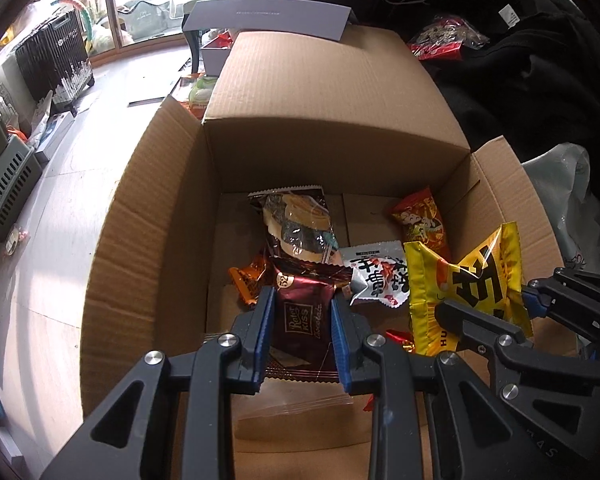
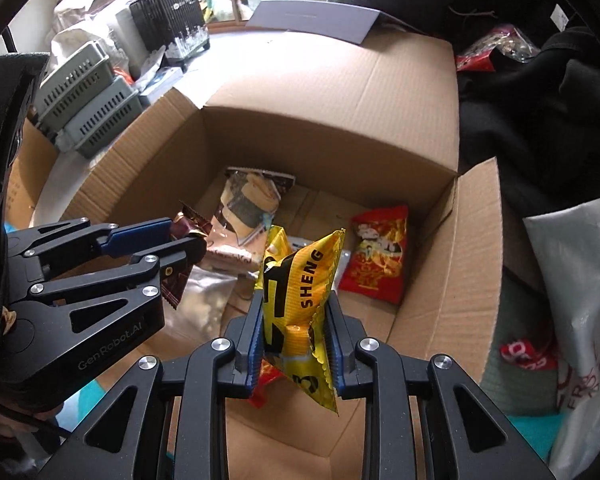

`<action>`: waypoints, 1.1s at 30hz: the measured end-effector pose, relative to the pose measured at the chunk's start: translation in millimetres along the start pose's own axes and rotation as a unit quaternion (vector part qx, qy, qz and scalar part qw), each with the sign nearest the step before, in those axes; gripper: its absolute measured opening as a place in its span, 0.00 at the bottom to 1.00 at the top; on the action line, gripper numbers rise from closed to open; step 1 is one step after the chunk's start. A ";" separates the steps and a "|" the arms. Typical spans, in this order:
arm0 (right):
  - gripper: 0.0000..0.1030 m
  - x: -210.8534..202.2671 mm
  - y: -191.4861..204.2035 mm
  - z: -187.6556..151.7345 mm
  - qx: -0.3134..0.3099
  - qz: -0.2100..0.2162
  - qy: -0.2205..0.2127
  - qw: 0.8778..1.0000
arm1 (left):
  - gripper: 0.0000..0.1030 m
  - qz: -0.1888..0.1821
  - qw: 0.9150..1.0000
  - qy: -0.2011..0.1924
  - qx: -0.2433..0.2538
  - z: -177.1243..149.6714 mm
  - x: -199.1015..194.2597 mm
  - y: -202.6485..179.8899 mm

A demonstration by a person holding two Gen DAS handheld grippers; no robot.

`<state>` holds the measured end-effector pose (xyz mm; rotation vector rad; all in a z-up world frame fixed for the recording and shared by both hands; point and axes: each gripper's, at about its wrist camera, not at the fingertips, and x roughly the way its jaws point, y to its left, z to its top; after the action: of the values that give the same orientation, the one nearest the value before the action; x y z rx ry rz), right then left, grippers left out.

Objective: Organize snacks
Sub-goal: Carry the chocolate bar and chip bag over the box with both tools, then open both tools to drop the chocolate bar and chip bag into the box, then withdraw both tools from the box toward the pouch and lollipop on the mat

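Both grippers hang side by side over an open cardboard box [image 1: 148, 208], pointing steeply down into it. My left gripper [image 1: 302, 304] is shut on a dark maroon chocolate packet [image 1: 302, 320]; in the right wrist view that gripper [image 2: 184, 236] comes in from the left. A yellow snack bag [image 2: 300, 292] with black lettering is clamped in my right gripper [image 2: 294, 312], and it also shows in the left wrist view as the yellow snack bag [image 1: 460, 280]. On the box floor lie a seaweed snack pack [image 1: 296, 224], a red packet [image 2: 374, 256], a white packet [image 1: 376, 276] and an orange wrapper [image 1: 248, 280].
The far box flap [image 1: 324, 80] stands up behind the opening, with a grey card [image 1: 268, 20] beyond it. Dark clothing [image 1: 540, 72] and a white plastic bag [image 2: 580, 280] lie to the right. Grey slatted baskets [image 2: 88, 108] and a black crate [image 2: 168, 20] stand on the left.
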<state>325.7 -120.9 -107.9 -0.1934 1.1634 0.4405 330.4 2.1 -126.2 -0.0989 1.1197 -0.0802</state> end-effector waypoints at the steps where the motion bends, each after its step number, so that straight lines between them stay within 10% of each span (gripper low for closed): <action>1: 0.27 2.6 0.6 -1.6 0.001 -0.002 0.005 1.000 | 0.26 0.004 1.000 0.004 0.000 -1.2 1.6 0.8; 8: 0.29 17.2 5.9 -6.1 0.003 -0.019 0.036 0.999 | 0.26 0.005 1.000 0.028 -0.008 -8.9 7.7 7.9; 15: 0.60 6.8 4.3 -6.4 0.025 -0.029 0.030 0.999 | 0.26 0.001 0.999 0.039 -0.015 -11.6 3.1 7.5; 22: 0.67 -23.9 7.0 -4.5 0.018 -0.044 -0.001 0.999 | 0.28 0.005 0.999 0.018 -0.030 -6.9 -23.8 7.9; 26: 0.67 -47.8 9.6 -4.4 0.019 -0.046 -0.018 0.999 | 0.61 0.003 1.000 -0.004 -0.030 -3.4 -48.5 5.6; 33: 0.67 -100.2 21.1 -3.9 0.012 -0.054 -0.063 0.997 | 0.61 0.017 0.998 -0.050 -0.019 -2.9 -106.7 -3.9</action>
<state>280.9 -126.9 -15.9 -0.2045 1.0292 0.3389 281.4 10.3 -31.7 -0.1160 1.0226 -0.0242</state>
